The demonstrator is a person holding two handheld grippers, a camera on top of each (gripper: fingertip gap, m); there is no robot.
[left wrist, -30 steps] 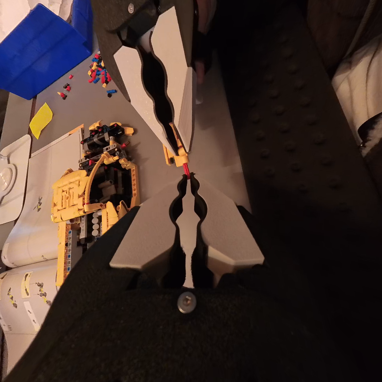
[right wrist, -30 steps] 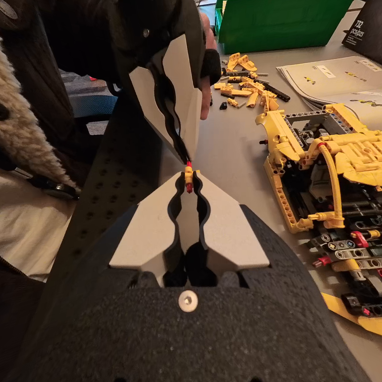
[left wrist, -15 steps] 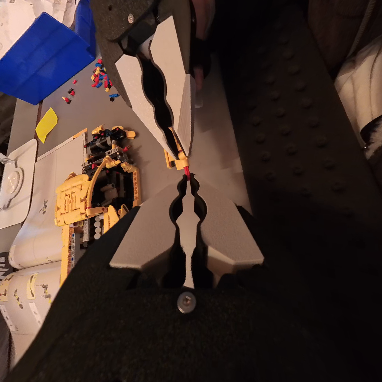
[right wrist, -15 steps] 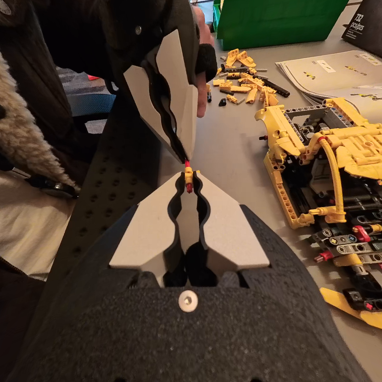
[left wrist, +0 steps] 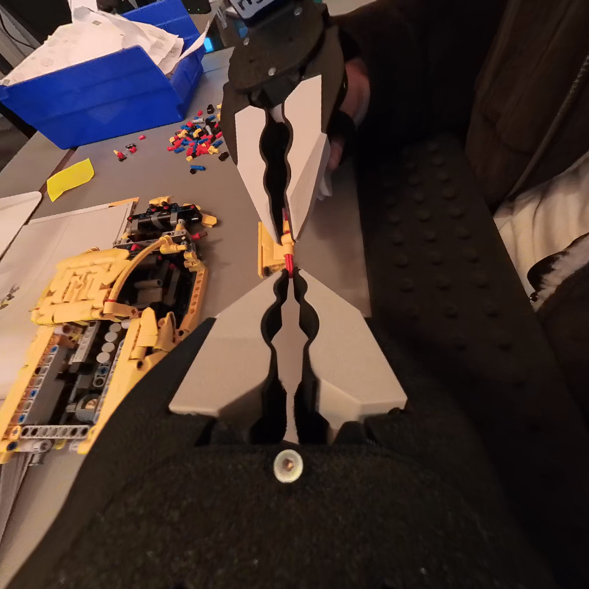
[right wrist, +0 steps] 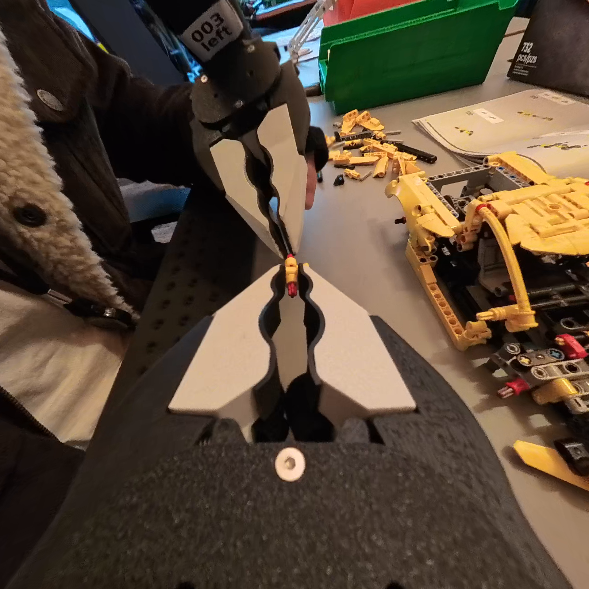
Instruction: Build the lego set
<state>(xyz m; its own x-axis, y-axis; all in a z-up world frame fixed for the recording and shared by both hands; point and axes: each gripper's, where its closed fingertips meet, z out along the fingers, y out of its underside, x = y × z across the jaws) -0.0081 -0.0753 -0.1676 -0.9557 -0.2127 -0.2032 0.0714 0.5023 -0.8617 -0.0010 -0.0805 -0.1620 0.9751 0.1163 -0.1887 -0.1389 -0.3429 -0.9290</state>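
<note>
Now, left wrist view: your left gripper (left wrist: pixel 290 274) is clamped on the tip of the red axle pin (left wrist: pixel 289 261), same pinch as before. Your right gripper (left wrist: pixel 285 237) comes in from above, fingers closed on the small yellow sub-assembly (left wrist: pixel 273 251) that the pin sticks out of. The view has swung since a second ago: blue bin (left wrist: pixel 95 92) and loose coloured pins (left wrist: pixel 197 140) now show fuller, and the yellow Technic car (left wrist: pixel 105 306) sits lower left on the grey table (left wrist: pixel 223 191).

Right wrist view: right gripper (right wrist: pixel 291 271) pinches the yellow connector (right wrist: pixel 290 271) with the red pin (right wrist: pixel 291 290) through it; left gripper (right wrist: pixel 288 251) meets it tip to tip. Green bin (right wrist: pixel 408 54), yellow part pile (right wrist: pixel 369 149) and instruction booklet (right wrist: pixel 510 127) lie beyond, and the car (right wrist: pixel 510 242) is to the right.
</note>
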